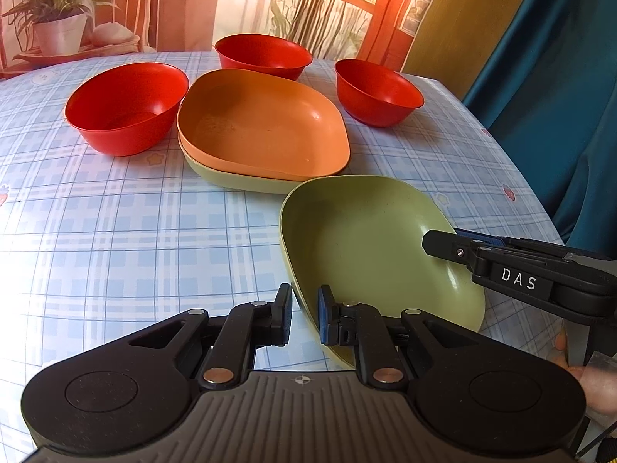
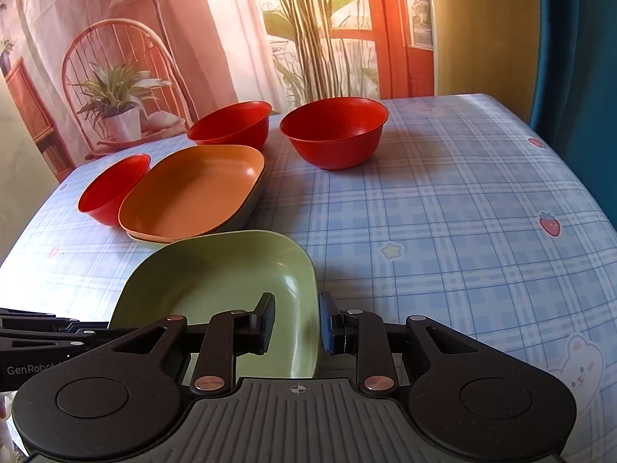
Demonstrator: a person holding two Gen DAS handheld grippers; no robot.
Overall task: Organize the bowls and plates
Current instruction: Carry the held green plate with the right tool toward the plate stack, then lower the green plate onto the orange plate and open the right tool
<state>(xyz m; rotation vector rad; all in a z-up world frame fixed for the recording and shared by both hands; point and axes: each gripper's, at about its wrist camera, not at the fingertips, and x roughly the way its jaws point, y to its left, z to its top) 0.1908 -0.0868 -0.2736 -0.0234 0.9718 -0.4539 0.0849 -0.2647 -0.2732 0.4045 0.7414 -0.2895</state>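
Observation:
A green plate (image 1: 366, 247) is held tilted above the table, near me; it also shows in the right wrist view (image 2: 216, 274). My left gripper (image 1: 304, 318) straddles its near-left rim, jaws close on it. My right gripper (image 2: 295, 322) straddles its right rim; its body shows in the left wrist view (image 1: 520, 266). An orange plate (image 1: 262, 123) sits stacked on another green plate (image 1: 216, 171) at mid-table. Three red bowls (image 1: 123, 108) (image 1: 264, 56) (image 1: 376, 90) stand around the stack.
The table has a blue checked cloth (image 2: 443, 212). Its right edge drops off beside a teal curtain (image 1: 559, 96). A printed backdrop with a chair and a potted plant (image 2: 115, 96) hangs behind the far edge.

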